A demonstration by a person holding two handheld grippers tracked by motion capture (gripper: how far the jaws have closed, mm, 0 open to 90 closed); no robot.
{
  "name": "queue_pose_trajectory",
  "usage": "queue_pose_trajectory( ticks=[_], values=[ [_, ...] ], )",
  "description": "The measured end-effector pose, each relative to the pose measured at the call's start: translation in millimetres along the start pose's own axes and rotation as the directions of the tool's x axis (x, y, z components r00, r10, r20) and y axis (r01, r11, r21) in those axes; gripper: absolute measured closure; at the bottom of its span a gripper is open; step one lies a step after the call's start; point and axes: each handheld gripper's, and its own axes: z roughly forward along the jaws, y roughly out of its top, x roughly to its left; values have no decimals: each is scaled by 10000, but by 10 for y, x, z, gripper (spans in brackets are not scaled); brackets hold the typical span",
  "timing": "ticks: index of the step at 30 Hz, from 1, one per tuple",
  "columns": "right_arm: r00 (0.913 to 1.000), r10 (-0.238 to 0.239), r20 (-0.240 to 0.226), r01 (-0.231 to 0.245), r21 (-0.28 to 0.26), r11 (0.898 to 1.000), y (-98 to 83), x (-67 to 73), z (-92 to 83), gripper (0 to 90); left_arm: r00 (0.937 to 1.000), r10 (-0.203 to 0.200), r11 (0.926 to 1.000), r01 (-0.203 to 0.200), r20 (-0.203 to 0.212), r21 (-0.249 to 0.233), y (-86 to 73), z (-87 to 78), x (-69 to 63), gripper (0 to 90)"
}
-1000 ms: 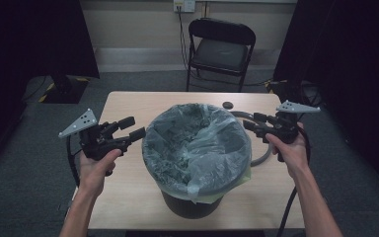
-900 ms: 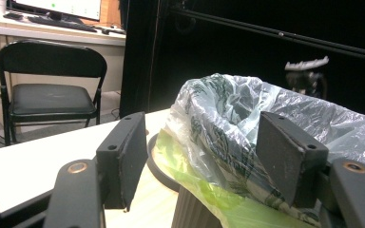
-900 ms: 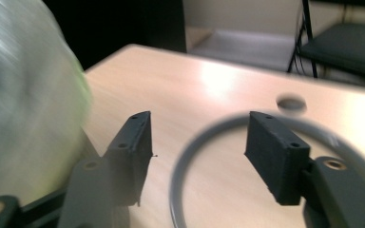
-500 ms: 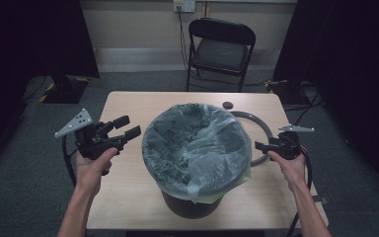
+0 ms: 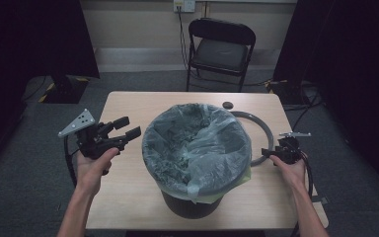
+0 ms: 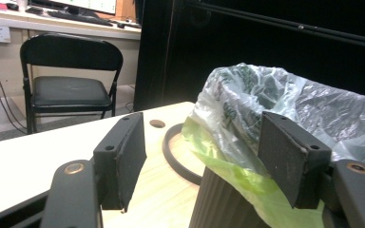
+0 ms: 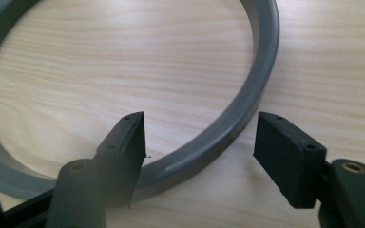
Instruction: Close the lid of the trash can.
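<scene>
A dark ribbed bin (image 5: 190, 202) lined with a pale plastic bag (image 5: 197, 143) stands mid-table. A grey ring (image 5: 269, 132) lies flat on the wood just right of it. My right gripper (image 5: 265, 153) is low at the ring's right side. In the right gripper view its jaws (image 7: 200, 121) straddle the ring's band (image 7: 247, 109). They have just been closing, but a gap remains on both sides, so it is open. My left gripper (image 5: 132, 126) hovers open left of the bin. Between its jaws (image 6: 202, 123) I see the bag (image 6: 285, 99) farther off, untouched.
A black folding chair (image 5: 219, 47) stands behind the table (image 5: 128, 197). A small dark disc (image 5: 228, 104) lies near the far edge. Cables trail from both grippers off the table's sides. Dark curtains close in left and right.
My right gripper has come down from bin-rim height to the table, onto the ring's right side. The left gripper has stayed about where it was.
</scene>
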Motion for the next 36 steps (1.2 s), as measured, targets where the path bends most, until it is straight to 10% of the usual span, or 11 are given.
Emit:
queue_pose_trajectory(
  ticks=[12, 20, 27, 32, 36],
  values=[
    [9991, 271, 340, -294, 690, 9972, 14, 1, 115, 452, 9966, 338, 9945, -261, -748, 1019, -153, 99, 99, 287],
    [9961, 324, 825, -406, 993, 9942, 17, -79, 68, 544, 9885, 356, 9786, -47, -1467, 2057, -527, 149, 177, 206],
    [9936, 715, 871, -812, 1136, 9902, 44, -151, 55, 605, 9762, 367, 9229, 489, -2137, 3820, -1078, 196, 204, 188],
    [9919, 552, 1147, -720, 1487, 9862, 80, -153, 55, 656, 9643, 230, 9043, 925, -2639, 4167, -1286, 190, 214, 211],
    [9888, 266, 1470, -496, 1547, 9867, 92, -130, 69, 696, 9511, 788, 8562, 889, -2987, 5089, -1475, 263, 185, 212]
  ],
)
